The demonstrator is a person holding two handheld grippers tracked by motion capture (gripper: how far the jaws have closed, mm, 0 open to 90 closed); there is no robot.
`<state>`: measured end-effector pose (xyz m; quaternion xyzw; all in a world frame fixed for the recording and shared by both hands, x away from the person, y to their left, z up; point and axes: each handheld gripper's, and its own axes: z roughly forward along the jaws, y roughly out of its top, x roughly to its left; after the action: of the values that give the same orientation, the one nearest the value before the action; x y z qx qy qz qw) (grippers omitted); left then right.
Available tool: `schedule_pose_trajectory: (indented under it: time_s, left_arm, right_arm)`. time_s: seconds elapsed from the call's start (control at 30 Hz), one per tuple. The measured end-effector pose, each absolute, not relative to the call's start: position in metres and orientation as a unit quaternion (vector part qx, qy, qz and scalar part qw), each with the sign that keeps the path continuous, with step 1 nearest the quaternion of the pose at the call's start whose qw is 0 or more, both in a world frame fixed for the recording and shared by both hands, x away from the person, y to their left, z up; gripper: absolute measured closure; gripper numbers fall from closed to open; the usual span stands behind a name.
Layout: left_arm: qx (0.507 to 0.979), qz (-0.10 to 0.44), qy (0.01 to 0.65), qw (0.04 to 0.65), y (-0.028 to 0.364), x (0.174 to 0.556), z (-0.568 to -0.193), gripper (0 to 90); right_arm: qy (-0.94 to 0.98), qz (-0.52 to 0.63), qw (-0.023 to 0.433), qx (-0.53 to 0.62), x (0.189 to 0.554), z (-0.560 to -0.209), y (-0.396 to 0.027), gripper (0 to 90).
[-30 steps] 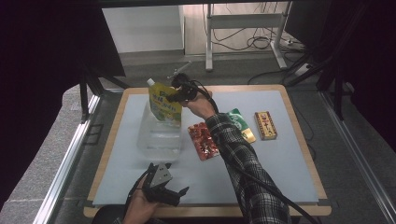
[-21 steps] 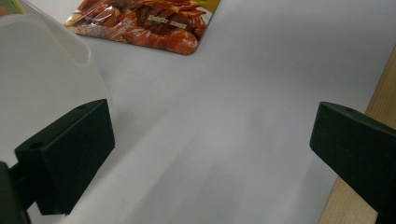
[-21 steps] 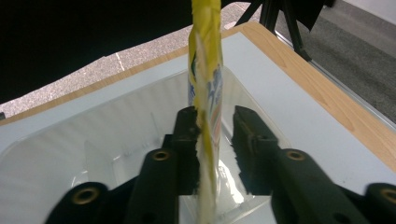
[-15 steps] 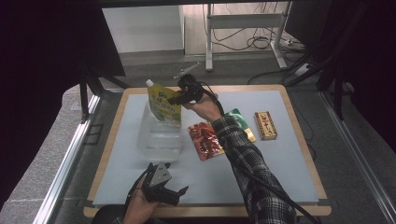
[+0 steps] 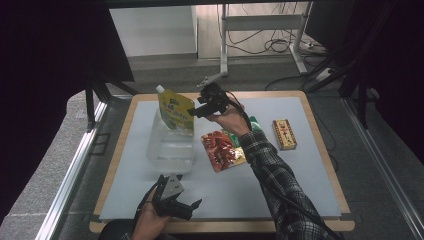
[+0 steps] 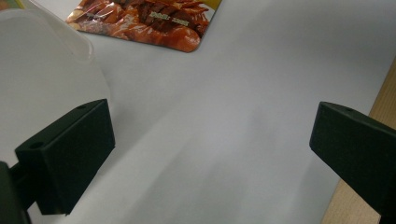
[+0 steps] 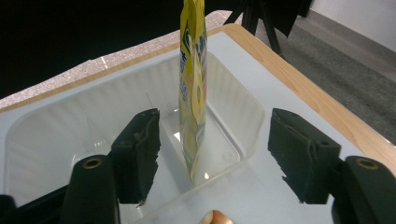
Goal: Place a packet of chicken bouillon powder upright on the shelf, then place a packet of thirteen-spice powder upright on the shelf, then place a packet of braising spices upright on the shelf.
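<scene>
A yellow spouted pouch (image 5: 175, 113) stands upright in a clear plastic tub (image 5: 170, 150) at the table's back left. My right gripper (image 5: 196, 109) hovers just right of the pouch, open; its jaws have just been opening. In the right gripper view the pouch (image 7: 193, 93) stands edge-on inside the tub (image 7: 70, 135), ahead of my right gripper (image 7: 217, 158) and apart from both pads. My left gripper (image 5: 190, 209) rests near the front edge, open and holding nothing. The left gripper view has my left gripper (image 6: 210, 149) wide apart over bare mat.
A red snack pouch (image 5: 222, 150) lies flat right of the tub, over a green packet (image 5: 254, 124). A yellow-red box (image 5: 284, 134) lies further right. The tub's corner (image 6: 42, 70), the red pouch (image 6: 144, 21) and the wooden table edge (image 6: 385, 107) lie ahead of the left jaws.
My right gripper has opened off the yellow pouch and drawn back to the right. The pouch stays standing in the tub. The left gripper has kept still.
</scene>
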<state>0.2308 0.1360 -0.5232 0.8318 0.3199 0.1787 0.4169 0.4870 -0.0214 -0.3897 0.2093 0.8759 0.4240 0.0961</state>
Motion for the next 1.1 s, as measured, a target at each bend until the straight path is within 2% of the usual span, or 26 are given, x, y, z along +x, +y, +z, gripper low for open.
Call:
schedule_pose_trajectory:
  time_s: [0.17,0.4,1.1]
  left_arm:
    - [0.830,0.178,0.322,0.419,0.136,0.231,-0.523,0.0]
    - [0.827,0.174,0.324,0.424,0.136,0.231,-0.523,0.0]
    - [0.826,0.172,0.325,0.427,0.133,0.230,-0.523,1.2]
  right_arm:
    - [0.874,0.428,0.096,0.211,0.482,-0.392,-0.030,27.6]
    - [0.870,0.433,0.093,0.215,0.475,-0.395,-0.043,25.4]
    - [0.870,0.432,0.074,0.225,0.450,-0.406,-0.089,24.3]
